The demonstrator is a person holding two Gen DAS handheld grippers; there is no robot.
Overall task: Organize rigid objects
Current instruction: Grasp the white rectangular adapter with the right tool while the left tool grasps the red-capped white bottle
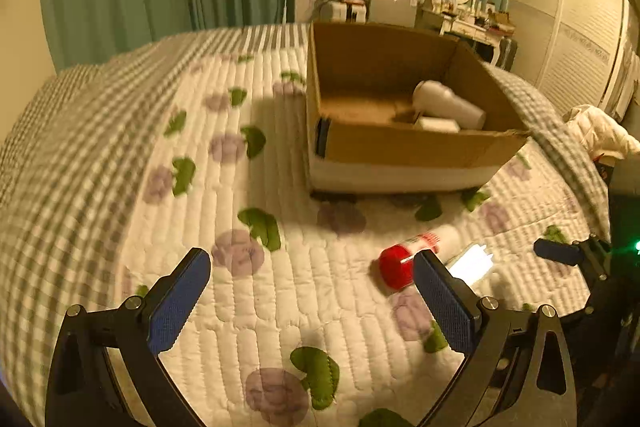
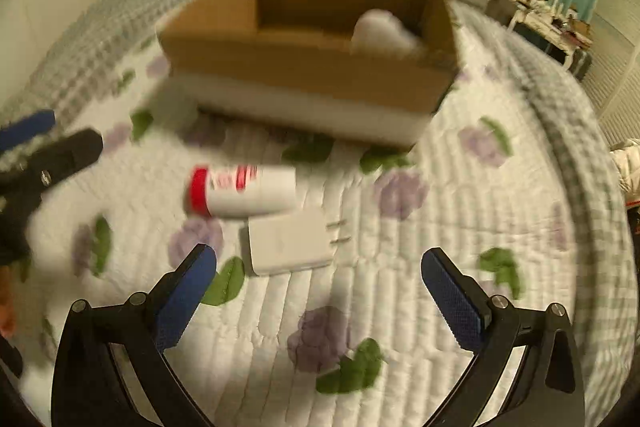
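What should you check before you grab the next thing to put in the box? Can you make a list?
1. Right gripper open and empty: ok.
2. Left gripper open and empty: ok.
3. White charger lying flat on the quilt, free on top: ok.
4. Red-capped bottle touching the charger: cannot tell, blurred.
5. Cardboard box has room left beside the white items: ok.
6. Grippers apart from each other: ok.

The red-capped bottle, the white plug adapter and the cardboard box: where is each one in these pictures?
Red-capped bottle (image 2: pixel 244 193): right wrist view, on its white body, lying on the quilt.
White plug adapter (image 2: pixel 290 247): right wrist view, on its flat top face.
Cardboard box (image 1: pixel 400 145): left wrist view, on its near outer wall.
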